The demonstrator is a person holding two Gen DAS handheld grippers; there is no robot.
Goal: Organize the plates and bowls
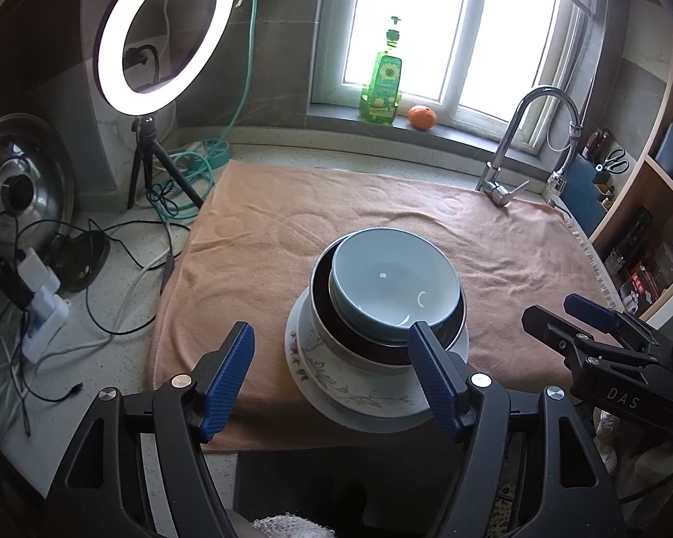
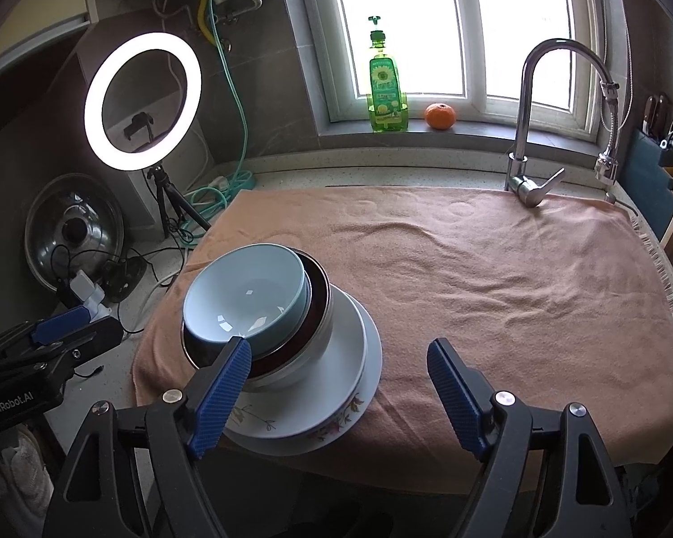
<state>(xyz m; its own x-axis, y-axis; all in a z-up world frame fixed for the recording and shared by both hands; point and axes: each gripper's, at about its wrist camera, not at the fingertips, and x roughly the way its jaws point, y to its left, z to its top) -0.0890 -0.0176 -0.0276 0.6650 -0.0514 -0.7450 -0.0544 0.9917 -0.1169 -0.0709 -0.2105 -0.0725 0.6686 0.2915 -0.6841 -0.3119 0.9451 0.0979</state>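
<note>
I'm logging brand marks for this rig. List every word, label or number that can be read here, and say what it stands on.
"DAS": white letters on the black body of the right gripper, seen from the left wrist.
"GenRobot.AI": white letters on the black body of the left gripper, seen from the right wrist.
Dish soap bottle: sunflower label, its print too small to read.
Red box on the shelf: too blurred to read.

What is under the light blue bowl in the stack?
The light blue bowl is nested in a dark-lined bowl, which rests on white plates; the lowest one visible has a floral rim, all on the orange towel. The plates' centres are covered.
</note>
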